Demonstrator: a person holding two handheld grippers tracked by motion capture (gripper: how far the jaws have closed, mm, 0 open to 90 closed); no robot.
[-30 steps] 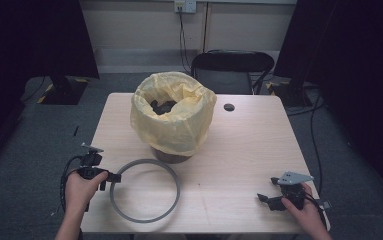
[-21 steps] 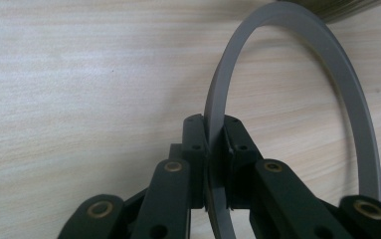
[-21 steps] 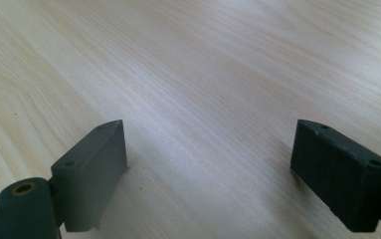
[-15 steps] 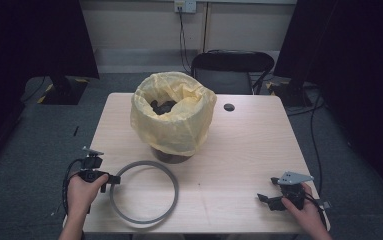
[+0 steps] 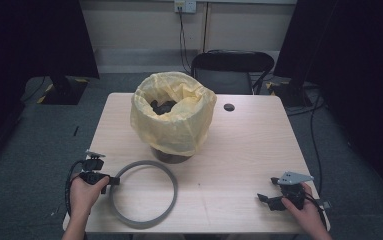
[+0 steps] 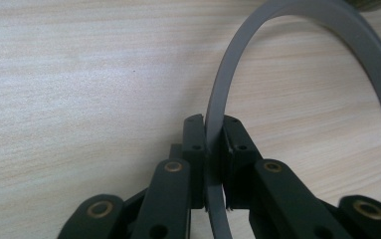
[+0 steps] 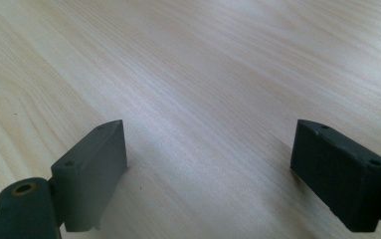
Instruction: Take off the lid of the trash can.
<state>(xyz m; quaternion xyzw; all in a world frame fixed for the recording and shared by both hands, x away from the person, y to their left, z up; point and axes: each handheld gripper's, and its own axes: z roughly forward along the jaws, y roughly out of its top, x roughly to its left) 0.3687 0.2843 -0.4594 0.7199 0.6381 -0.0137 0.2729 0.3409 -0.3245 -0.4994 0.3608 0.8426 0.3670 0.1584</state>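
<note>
The left hand-held gripper (image 5: 113,180) grips the grey ring (image 5: 144,193) on the table (image 5: 239,150).

High view looks down over the table (image 5: 239,150); both gripper views skim that tabletop closely.

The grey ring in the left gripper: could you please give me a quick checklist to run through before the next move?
1. Left gripper clamped on the grey ring: ok.
2. Ring lying on the table: cannot tell; its far arc may be raised.
3. Right gripper open and empty over bare wood: ok.
4. Bin with the yellow bag upright, bag rim folded over it: ok.
5. Ring apart from the bin's base: cannot tell, they look close.
</note>
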